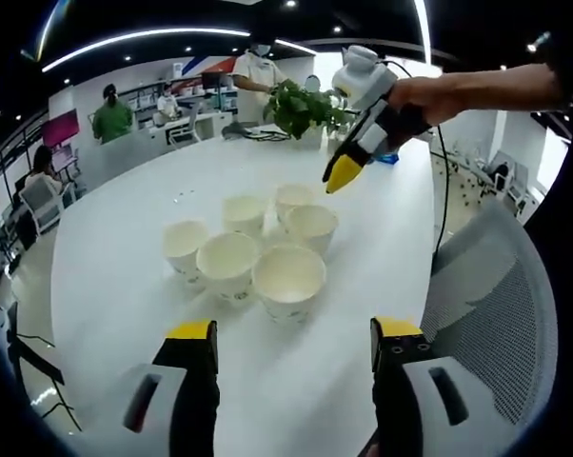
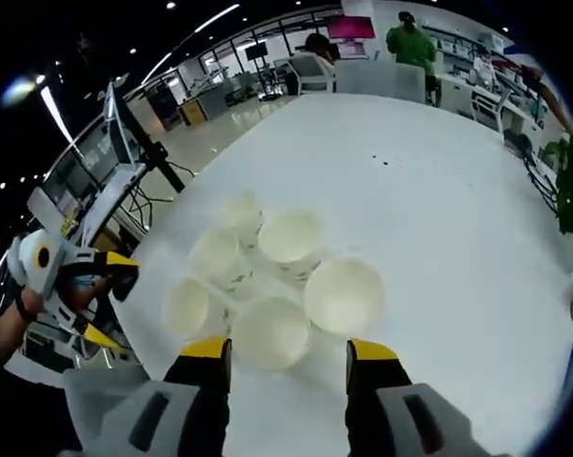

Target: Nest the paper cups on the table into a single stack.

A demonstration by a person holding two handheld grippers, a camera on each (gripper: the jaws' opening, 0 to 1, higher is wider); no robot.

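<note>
cups [image 1: 256,255] are found clustered together, upright and open-mouthed, near the middle of the white table [image 1: 106,276]; six are counted, none yet nested. left gripper [image 1: 294,345] is held low at the near table edge, jaws spread wide, nothing gripped, with the nearest cup [image 1: 288,280] just ahead between the jaw lines. right gripper [image 2: 288,354] is held above the cluster from the opposite side, jaws likewise parted and empty, with one cup [image 2: 270,330] directly ahead of the tips. in the left gripper view the right gripper [image 1: 345,172] is seen raised over the far cups. judged step: first pick not yet made. advised: one outer cup should be taken by its rim wall, lightly so the paper is not crushed, lifted clear of its neighbours, and lowered straight into an adjacent cup while that one is steadied by the other gripper.
</note>
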